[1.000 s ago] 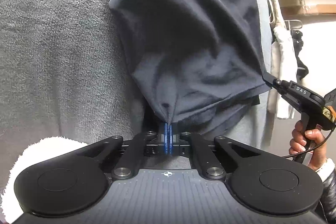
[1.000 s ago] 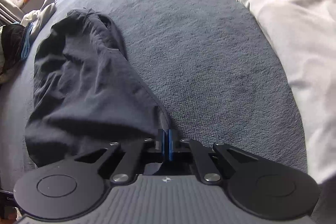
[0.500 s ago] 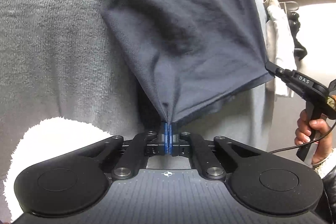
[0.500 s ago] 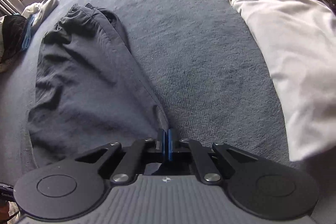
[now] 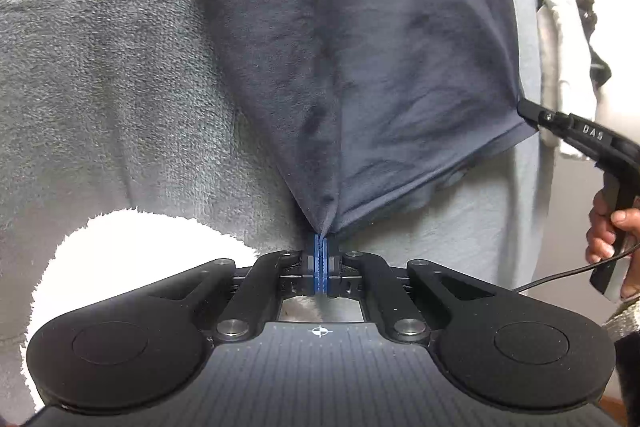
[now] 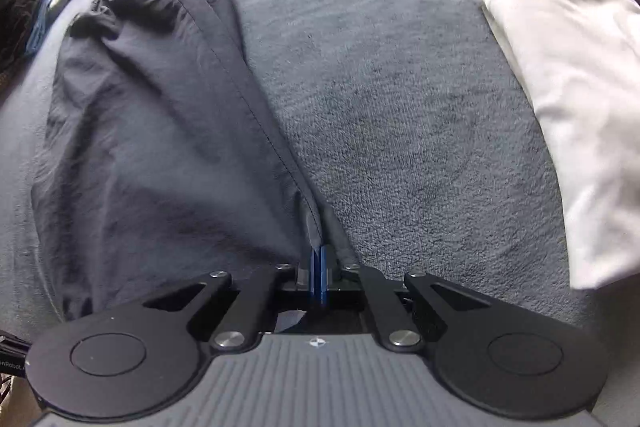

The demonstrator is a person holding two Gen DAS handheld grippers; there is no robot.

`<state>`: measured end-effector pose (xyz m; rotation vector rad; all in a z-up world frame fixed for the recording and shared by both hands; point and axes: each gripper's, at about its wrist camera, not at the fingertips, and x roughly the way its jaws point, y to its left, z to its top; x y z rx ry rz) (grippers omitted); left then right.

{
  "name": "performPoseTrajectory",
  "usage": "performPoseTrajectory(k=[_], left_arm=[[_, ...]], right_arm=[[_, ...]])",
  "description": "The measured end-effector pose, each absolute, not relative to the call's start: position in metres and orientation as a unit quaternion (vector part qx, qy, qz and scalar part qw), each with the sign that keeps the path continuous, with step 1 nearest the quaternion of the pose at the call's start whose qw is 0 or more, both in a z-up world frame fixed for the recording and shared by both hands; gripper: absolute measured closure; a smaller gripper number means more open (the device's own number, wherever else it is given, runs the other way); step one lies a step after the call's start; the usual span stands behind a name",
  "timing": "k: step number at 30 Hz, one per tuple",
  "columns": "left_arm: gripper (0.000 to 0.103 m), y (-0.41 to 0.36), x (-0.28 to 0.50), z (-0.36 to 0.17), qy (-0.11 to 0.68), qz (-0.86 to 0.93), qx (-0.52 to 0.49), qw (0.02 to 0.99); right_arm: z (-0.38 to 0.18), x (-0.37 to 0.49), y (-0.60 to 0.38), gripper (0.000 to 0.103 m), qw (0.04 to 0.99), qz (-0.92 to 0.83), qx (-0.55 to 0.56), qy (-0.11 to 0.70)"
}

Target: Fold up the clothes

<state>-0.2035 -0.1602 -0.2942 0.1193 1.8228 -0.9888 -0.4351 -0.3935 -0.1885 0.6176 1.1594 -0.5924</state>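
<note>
Our left gripper [image 5: 321, 247] and right gripper [image 6: 319, 259] jaws each clench a corner of the dark shorts [image 6: 160, 131] on the grey blanket [image 6: 380, 87].

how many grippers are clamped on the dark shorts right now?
2. The left gripper pinches one hem corner of the dark shorts; the right gripper pinches the other corner, also visible at the left view's right edge.
</note>
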Motion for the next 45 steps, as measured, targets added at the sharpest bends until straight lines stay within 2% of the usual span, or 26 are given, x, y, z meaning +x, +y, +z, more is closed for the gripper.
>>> performPoseTrajectory(k=[3, 6, 8, 10, 11, 18, 22, 30, 34, 45], left_arm=[[0.103, -0.166, -0.203, -0.296, 0.757, -0.41, 0.053, 0.506], [0.096, -0.167, -0.2, -0.293, 0.762, -0.395, 0.062, 0.51], [0.083, -0.167, -0.198, -0.286, 0.757, -0.398, 0.07, 0.514], [0.076, -0.163, -0.191, -0.279, 0.749, -0.397, 0.07, 0.527], [0.076, -0.16, -0.188, -0.275, 0.744, -0.396, 0.069, 0.533], [0.076, -0.158, -0.167, -0.26, 0.717, -0.412, 0.048, 0.561], [0.076, -0.165, -0.159, -0.258, 0.699, -0.426, 0.039, 0.573], [0.075, -0.178, -0.142, -0.254, 0.663, -0.452, 0.021, 0.596], [0.075, -0.179, -0.144, -0.272, 0.688, -0.432, 0.024, 0.583], [0.075, -0.171, -0.138, -0.284, 0.722, -0.404, -0.015, 0.562]], right_arm=[[-0.195, -0.436, -0.393, 0.1, 0.744, -0.282, 0.287, 0.534], [-0.2, -0.437, -0.393, 0.093, 0.734, -0.291, 0.288, 0.542], [-0.201, -0.438, -0.394, 0.076, 0.724, -0.302, 0.294, 0.546], [-0.198, -0.443, -0.395, 0.062, 0.718, -0.317, 0.296, 0.544], [-0.197, -0.446, -0.395, 0.059, 0.717, -0.323, 0.299, 0.541], [-0.166, -0.465, -0.395, 0.059, 0.73, -0.361, 0.292, 0.501], [-0.136, -0.454, -0.391, 0.064, 0.775, -0.358, 0.258, 0.453], [-0.112, -0.338, -0.392, 0.064, 0.861, -0.257, 0.168, 0.405], [-0.115, -0.262, -0.399, 0.06, 0.885, -0.203, 0.138, 0.396], [-0.168, -0.135, -0.451, 0.059, 0.866, -0.176, 0.152, 0.443]])
